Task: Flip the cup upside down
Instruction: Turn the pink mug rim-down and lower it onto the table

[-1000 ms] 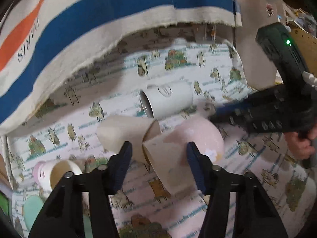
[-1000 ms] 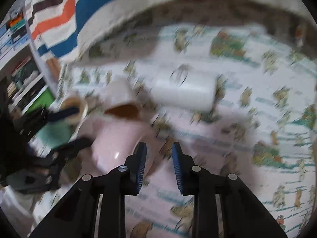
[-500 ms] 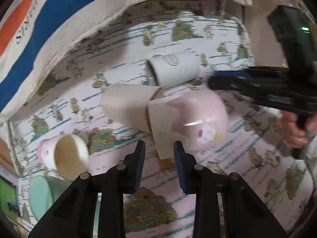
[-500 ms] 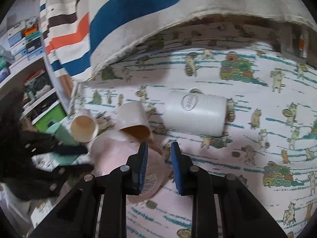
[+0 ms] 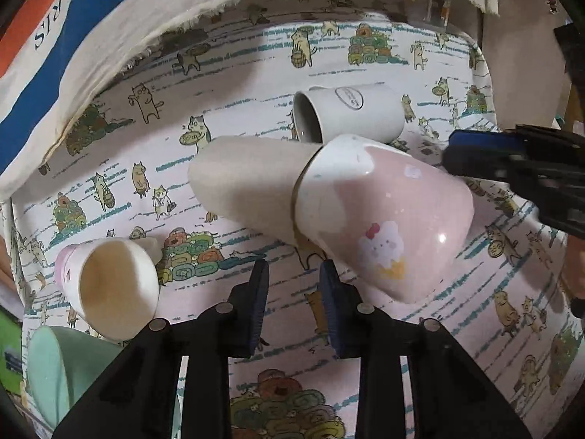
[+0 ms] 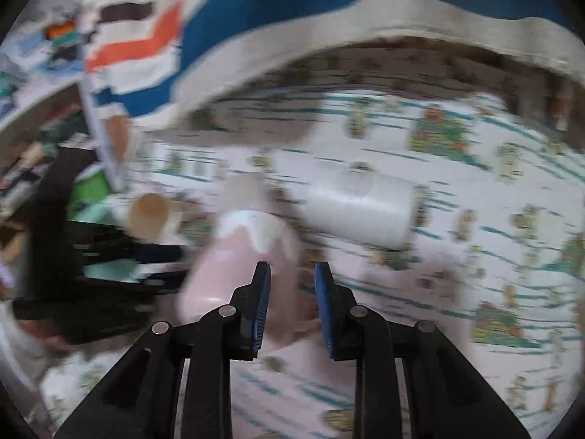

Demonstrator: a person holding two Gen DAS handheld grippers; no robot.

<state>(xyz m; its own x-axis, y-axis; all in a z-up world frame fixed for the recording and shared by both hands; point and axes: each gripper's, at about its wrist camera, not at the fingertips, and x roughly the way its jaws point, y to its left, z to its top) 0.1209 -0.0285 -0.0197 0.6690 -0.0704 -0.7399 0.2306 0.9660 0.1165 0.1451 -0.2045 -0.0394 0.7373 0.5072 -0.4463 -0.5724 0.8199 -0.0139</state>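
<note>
A pink cup with a white rim and a cupcake picture (image 5: 384, 219) lies tilted on the cat-print cloth (image 5: 256, 55), its mouth toward a beige cup (image 5: 248, 183) lying beside it. My left gripper (image 5: 294, 285) sits just in front of the pink cup, its jaws narrowly apart and empty. My right gripper (image 6: 292, 285) is also narrowly open and empty, close behind the pink cup (image 6: 237, 256); this view is blurred. The right gripper's blue-padded fingers (image 5: 486, 146) show at the right in the left wrist view.
A white cylindrical cup (image 5: 347, 113) lies on its side behind the pink one, also in the right wrist view (image 6: 358, 201). A small pink-and-white cup (image 5: 109, 285) and a mint green cup (image 5: 55, 366) lie at the lower left. A striped cloth (image 5: 91, 36) hangs over the back.
My left gripper let go of the pink cup, narrowed its jaws and drew back. The pink cup now rests on the cloth. The right gripper is moving, blurring its view.
</note>
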